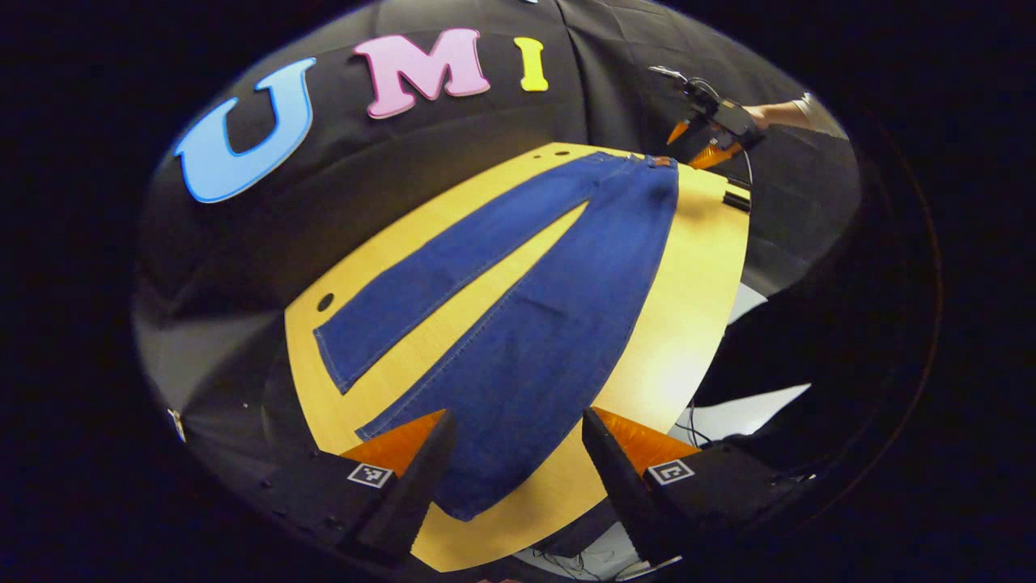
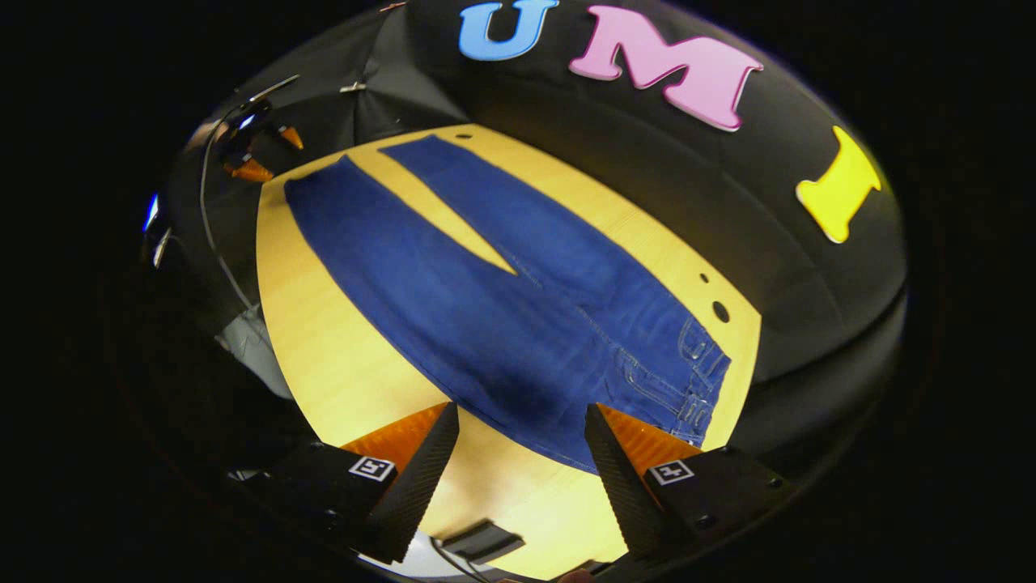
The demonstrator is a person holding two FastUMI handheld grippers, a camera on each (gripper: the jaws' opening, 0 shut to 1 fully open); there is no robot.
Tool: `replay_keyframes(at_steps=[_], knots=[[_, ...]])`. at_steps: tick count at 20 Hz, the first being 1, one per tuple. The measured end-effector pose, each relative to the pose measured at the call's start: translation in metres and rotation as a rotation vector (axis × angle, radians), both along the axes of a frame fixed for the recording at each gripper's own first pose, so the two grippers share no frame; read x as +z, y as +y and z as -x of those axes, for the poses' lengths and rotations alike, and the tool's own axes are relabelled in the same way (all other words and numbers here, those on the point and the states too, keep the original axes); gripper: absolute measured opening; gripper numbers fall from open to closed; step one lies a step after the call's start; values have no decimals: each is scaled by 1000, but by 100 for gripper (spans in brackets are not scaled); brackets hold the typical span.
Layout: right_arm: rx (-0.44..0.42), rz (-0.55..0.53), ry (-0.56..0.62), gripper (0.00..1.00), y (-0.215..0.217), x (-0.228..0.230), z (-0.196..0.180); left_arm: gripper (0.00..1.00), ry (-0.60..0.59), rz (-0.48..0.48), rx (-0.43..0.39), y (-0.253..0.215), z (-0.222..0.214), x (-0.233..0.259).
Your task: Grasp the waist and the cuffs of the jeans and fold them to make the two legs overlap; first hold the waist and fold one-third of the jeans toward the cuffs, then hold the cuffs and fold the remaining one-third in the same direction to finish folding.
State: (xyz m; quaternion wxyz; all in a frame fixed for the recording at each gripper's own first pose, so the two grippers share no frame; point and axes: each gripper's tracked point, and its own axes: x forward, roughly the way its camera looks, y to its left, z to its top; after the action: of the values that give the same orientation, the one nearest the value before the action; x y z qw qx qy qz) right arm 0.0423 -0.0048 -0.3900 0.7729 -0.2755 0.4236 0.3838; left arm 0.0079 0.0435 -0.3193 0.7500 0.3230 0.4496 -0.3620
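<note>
The left gripper point(image 1: 514, 478) hovers spread wide over the cuff of the near leg. Blue jeans point(image 1: 526, 324) lie flat on the yellow table point(image 1: 696, 300), legs apart. At six o'clock, the right gripper point(image 2: 518, 478) gapes above the waist.

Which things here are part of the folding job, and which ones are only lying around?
Part of the job:
- jeans, spread flat with the legs apart
- left hand-held gripper, open, above a cuff
- right hand-held gripper, open, near the waist

Only lying around:
- wooden table, which only carries the jeans
- small black object at the table's edge
- cables beside the table
</note>
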Motion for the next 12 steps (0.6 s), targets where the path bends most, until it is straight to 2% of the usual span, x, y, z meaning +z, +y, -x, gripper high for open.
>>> replay_keyframes(at_steps=[3,7,9,12], knots=[[24,64,97,97,-24,-32,-18,98,124,-95,-159,-2,0,-34],[68,148,208,97,-53,-68,-30,99,244,-187,-294,6,-1,-76],[79,195,255,96,-74,-81,-32,99,276,-221,-331,18,-2,-83],[72,274,263,96,-112,-94,-48,99,307,-263,-336,37,-8,-92]])
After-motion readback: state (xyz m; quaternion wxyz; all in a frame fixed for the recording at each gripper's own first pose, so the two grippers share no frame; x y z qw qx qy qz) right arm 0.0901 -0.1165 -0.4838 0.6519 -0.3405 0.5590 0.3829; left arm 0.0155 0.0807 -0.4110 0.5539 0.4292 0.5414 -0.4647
